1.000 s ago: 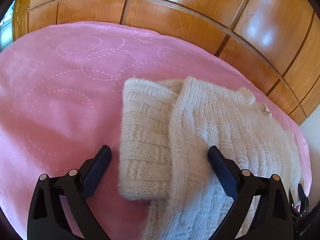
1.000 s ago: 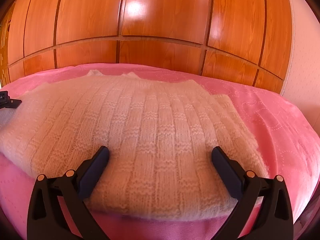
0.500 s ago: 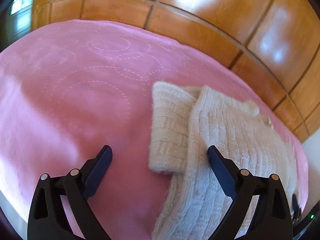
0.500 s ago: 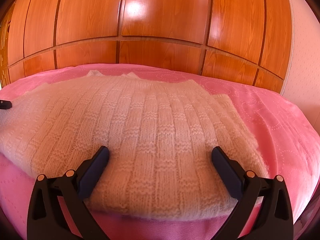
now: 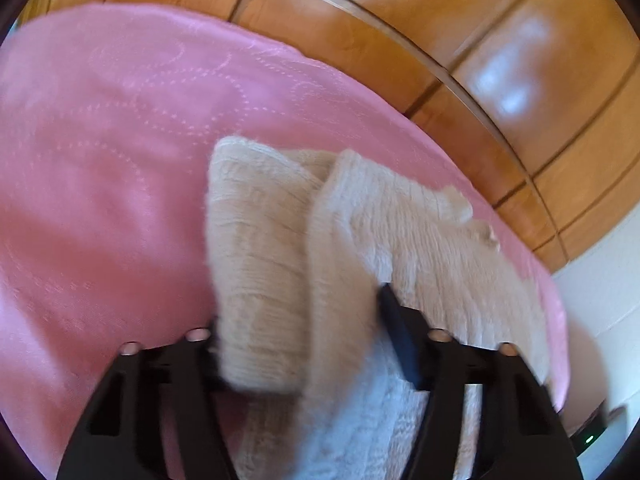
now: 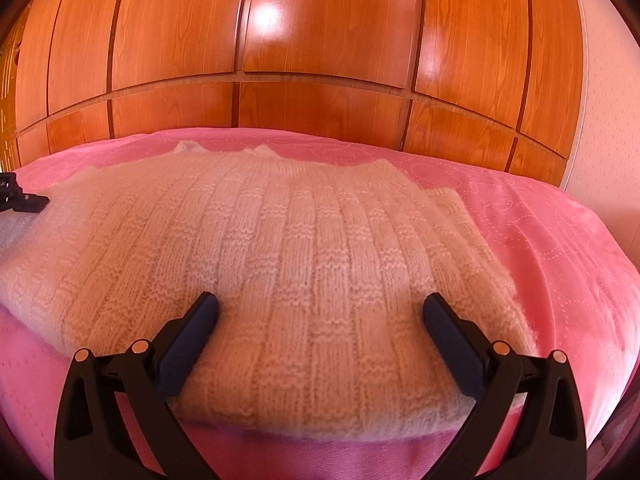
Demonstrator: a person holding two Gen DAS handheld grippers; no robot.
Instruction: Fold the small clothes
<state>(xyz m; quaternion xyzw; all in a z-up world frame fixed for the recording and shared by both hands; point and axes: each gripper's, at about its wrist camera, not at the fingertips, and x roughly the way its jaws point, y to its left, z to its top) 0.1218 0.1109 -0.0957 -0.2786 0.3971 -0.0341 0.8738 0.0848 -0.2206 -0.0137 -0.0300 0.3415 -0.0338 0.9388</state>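
across the pink quilted bedspread (image 6: 540,240) with stitched circles lies the cream, chunky-knit wool sweater (image 6: 280,248), spread flat, its neck toward twelve o'clock near the glossy wooden wardrobe panels (image 6: 320,40). at the sweater's left edge the folded-in knit sleeve (image 5: 256,264) sits beside the body.

the left gripper (image 5: 304,344) has just been closing, and its jaws now stand about half narrowed with the sleeve and the sweater's side fold bunched between them; the view is blurred, so whether the pads truly pinch the wool is uncertain, though it looks like contact. the right gripper (image 6: 320,316) hovers wide apart over the hem at six o'clock, holding nothing.

likely step: gathering the left side for a fold toward three o'clock. risks from here: the left jaws may catch only the upper layer, so the sleeve slips out and drops loose when lifted. grabbing too thick a bundle could drag the whole sweater across the slippery spread and wrinkle it. fuzzy yarn may snag on the pads at release. with the right side unpinned, the fold line may run crooked.
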